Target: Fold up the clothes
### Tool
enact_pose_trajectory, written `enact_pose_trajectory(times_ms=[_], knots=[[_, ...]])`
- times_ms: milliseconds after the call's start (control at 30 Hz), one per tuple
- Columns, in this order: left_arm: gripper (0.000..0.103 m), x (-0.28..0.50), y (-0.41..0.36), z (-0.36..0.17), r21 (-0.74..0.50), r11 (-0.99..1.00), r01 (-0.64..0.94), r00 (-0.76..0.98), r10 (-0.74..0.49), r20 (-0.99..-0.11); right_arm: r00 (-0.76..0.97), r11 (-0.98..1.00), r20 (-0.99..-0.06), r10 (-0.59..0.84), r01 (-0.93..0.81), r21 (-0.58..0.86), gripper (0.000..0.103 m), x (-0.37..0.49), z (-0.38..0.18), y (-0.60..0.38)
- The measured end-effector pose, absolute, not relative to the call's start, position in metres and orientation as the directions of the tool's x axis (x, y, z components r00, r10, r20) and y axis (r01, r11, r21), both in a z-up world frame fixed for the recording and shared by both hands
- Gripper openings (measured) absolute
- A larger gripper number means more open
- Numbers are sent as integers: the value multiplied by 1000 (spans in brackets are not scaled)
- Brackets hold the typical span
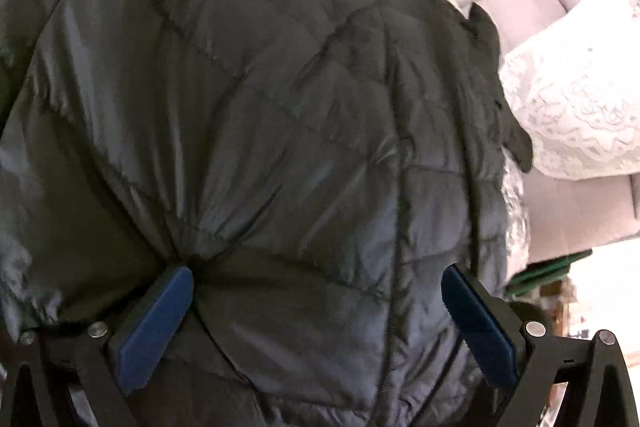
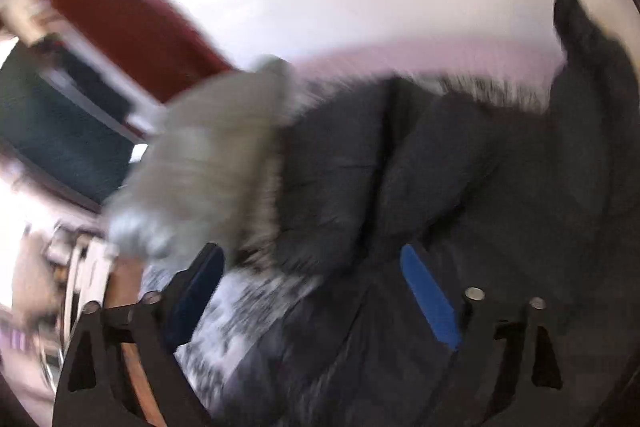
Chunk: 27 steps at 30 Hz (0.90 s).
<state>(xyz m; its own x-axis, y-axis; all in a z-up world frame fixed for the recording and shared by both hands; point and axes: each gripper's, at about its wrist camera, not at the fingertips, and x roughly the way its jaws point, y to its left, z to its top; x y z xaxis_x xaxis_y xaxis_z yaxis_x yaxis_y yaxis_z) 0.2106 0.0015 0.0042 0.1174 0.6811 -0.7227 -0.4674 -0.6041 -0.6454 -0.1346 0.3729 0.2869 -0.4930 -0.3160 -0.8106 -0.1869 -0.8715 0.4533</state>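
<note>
Right up against my left jaws lies the black quilted jacket, filling that view; they stand spread, one pad dug into a crease, the other apart at the zip side, so nothing is pinched. I judge this is a reach for an edge to fold. Farther right, a lace cushion sits on a sofa. My right jaws stand spread too, above the jacket near a blurred grey garment. No container shows.
</note>
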Motion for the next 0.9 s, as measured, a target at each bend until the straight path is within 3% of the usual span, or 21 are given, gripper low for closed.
enact_pose_trajectory(times_ms=[200,233,300,333,367,467,600,733,900], knots=[[102,209,-15,0,-682,-579,-448,143,706,-694,-413,-820,-822,-393,-246,516,83,-185,192,350],[102,208,-16,0,-682,-580,-445,142,706,-694,-401,-812,-822,-404,-257,525,78,-196,173,347],[102,206,-19,0,-684,-582,-440,139,709,-692,-379,-799,-809,-449,-234,554,53,-215,151,332],[102,205,-21,0,-686,-582,-437,137,710,-690,-367,-792,-802,-472,-223,568,17,-225,140,325],[102,205,-23,1,-688,-582,-434,135,713,-688,-356,-822,-815,-458,-179,540,6,-234,135,312],[102,201,-27,1,-692,-583,-425,130,718,-684,-377,-915,-844,-382,24,404,4,-273,174,259],[102,198,-30,9,-673,-590,-447,84,721,-688,-506,-934,-786,-355,220,280,3,-303,297,197],[102,182,-42,54,-740,-504,-444,-4,828,-561,-594,-925,-729,-340,351,145,3,-293,409,138],[102,131,-16,115,-570,-647,-507,-327,756,-567,-645,-901,-707,-289,433,-27,4,-214,476,78]])
